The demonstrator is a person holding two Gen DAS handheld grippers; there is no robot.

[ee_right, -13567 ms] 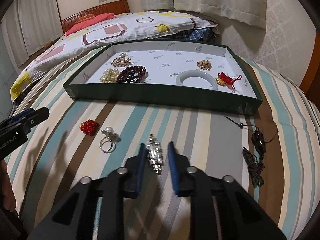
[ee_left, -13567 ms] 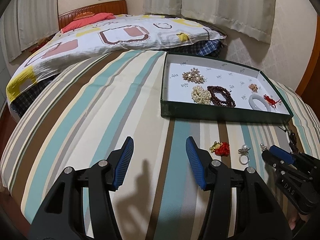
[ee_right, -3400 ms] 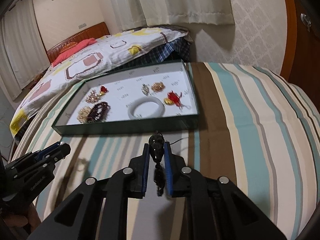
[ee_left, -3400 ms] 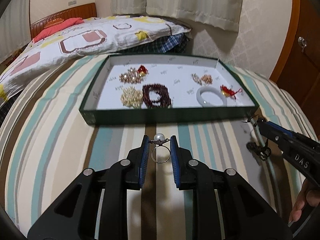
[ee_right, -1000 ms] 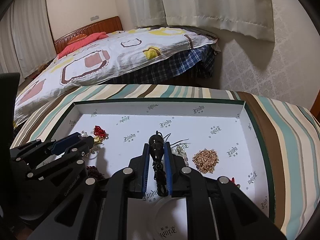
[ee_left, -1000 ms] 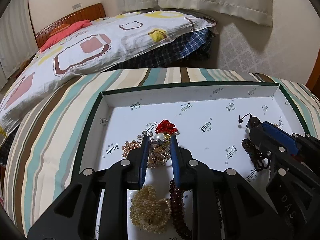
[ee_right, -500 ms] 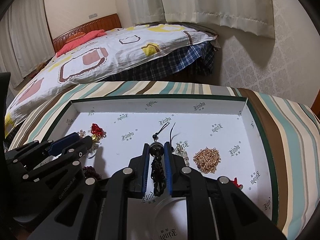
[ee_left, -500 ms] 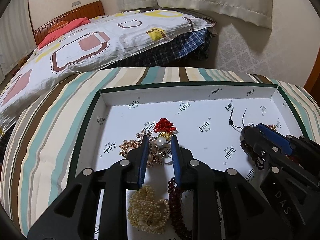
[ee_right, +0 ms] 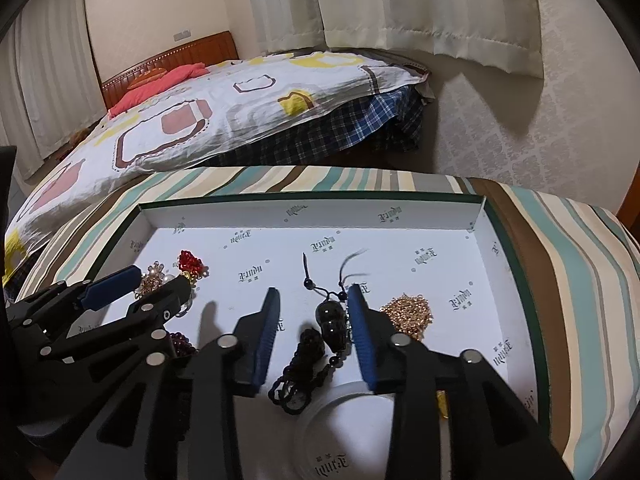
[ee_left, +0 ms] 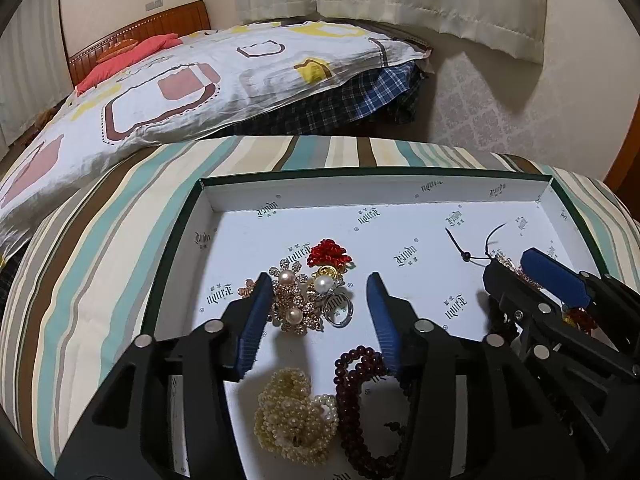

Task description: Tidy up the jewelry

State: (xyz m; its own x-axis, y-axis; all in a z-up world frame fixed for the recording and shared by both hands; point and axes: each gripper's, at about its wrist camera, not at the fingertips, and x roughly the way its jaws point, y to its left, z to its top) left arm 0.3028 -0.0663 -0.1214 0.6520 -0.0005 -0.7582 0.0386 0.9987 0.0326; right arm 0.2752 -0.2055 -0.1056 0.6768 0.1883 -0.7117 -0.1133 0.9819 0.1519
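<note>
Inside the green tray (ee_left: 176,236) on the striped bed (ee_left: 100,248), the left claw (ee_left: 316,292) is opening, and the pearl ring (ee_left: 334,300) lies released between its blue pads, touching the pearl brooch (ee_left: 294,306), so that like pieces group together. Over the tray's right half, the right claw (ee_right: 314,312) is also opening; the black pendant (ee_right: 330,320) on its cord lies on the tray floor between the pads, beside the gold chain (ee_right: 408,312).
</note>
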